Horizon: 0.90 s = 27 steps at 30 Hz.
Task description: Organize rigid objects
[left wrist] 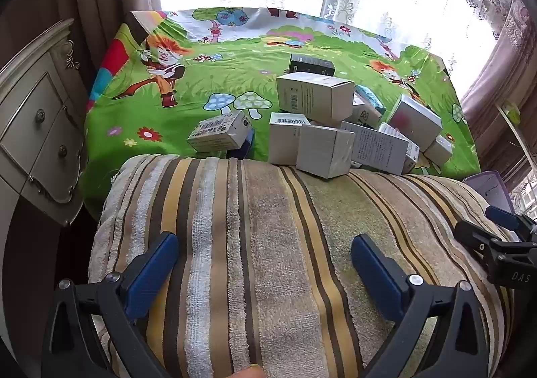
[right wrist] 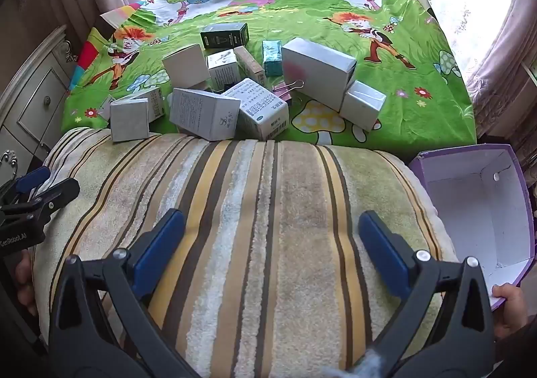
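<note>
- the left claw point(left wrist: 265, 252) is being held wide open over a striped towel point(left wrist: 268, 243), nothing between the blue pads, nothing gripped
- the right claw point(right wrist: 272, 232) is being held just as wide over the same towel, also with nothing in it
- a jumble of small boxes point(right wrist: 235, 89) is being left piled on the green cartoon cloth point(right wrist: 419, 52) covering the desk, just past the far edge of the towel
- a white box with printed text point(right wrist: 204, 112) and a smaller grey box point(right wrist: 129, 119) are sitting right at the towel's edge, overlapping it a bit
- a black box point(right wrist: 224, 35) is lying furthest back, a teal one point(right wrist: 272, 57) near the middle
- a binder clip point(right wrist: 288, 87) is being half hidden among the boxes
- an open purple bin point(right wrist: 483, 203) with a white inside is sitting to the right of the towel, its near rim being touched by a hand point(right wrist: 508, 311)
- a pale dresser point(left wrist: 37, 129) is seen at the left
</note>
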Tool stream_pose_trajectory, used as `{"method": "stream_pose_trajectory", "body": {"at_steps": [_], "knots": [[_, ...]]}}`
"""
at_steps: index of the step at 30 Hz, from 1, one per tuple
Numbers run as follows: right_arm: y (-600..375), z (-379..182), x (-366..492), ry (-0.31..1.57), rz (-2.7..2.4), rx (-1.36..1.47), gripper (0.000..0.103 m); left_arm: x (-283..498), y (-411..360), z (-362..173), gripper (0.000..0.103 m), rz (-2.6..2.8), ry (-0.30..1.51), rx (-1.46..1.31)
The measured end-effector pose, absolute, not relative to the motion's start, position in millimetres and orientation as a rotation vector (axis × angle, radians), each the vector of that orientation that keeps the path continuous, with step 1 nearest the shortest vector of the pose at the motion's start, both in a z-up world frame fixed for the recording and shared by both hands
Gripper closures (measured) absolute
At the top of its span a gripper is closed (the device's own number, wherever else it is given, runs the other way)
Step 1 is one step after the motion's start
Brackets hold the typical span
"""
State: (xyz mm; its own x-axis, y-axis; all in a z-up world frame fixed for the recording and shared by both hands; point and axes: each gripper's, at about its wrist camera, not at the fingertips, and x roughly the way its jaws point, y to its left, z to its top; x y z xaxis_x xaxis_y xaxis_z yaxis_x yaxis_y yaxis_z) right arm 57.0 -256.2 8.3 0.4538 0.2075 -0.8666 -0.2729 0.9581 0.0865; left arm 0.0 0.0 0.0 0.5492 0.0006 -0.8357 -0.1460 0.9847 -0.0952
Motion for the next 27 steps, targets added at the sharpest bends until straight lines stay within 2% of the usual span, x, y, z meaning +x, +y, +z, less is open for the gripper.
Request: {"method": "stream_pose_trajectory", "body": {"at_steps": [27], "knots": [[-255.8, 8.1, 57.5, 1.060, 0.292, -0.076, 0.000, 2.6, 3.1, -0.8, 0.000, 0.092, 0.991, -0.151]]}}
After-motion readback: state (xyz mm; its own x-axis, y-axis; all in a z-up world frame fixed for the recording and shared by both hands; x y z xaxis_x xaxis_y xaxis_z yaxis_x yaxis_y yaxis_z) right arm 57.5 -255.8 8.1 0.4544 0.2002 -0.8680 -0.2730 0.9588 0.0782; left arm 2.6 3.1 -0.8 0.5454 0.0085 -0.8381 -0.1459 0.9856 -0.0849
